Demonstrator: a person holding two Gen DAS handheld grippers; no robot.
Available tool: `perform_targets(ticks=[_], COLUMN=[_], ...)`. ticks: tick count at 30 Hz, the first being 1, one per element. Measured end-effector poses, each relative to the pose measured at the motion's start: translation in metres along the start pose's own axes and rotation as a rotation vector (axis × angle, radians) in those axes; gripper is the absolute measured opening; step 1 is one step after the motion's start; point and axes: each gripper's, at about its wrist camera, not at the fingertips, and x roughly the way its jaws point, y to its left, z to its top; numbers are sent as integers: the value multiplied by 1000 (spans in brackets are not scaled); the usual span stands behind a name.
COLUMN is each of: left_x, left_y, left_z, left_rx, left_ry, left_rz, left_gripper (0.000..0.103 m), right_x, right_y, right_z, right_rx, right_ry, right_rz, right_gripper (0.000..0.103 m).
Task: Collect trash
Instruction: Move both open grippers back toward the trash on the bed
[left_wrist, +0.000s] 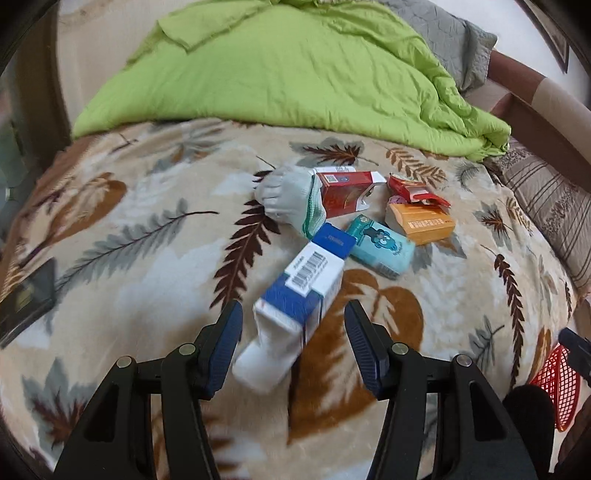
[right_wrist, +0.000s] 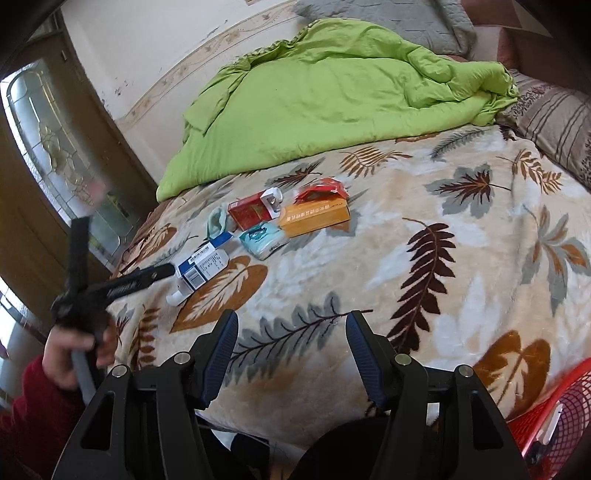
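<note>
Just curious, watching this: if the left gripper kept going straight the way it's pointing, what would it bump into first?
Most likely the blue and white carton: it lies on the leaf-print blanket right ahead of the open left gripper, already partly between its fingers, though depth is hard to judge.

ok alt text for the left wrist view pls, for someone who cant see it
The open left gripper hovers over a blue and white carton lying on a leaf-print blanket, its fingers either side without touching. Beyond it lie a grey glove, red, teal and orange packs, and a green duvet.
</note>
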Motion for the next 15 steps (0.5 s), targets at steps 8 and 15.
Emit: perform_targets(ticks=[8,15], left_x=[56,52], left_y=[-10,-18], left_z=[9,-4], left_rx=[93,46], left_ry=[111,32], left_rz=[-24,5], left_gripper=[54,40], right_x=[2,23], right_y=[-12,-4], right_z=[0,12], right_rx=[21,-35], right_ry=[14,56], right_rz=[-17,20], right_gripper=[65,65])
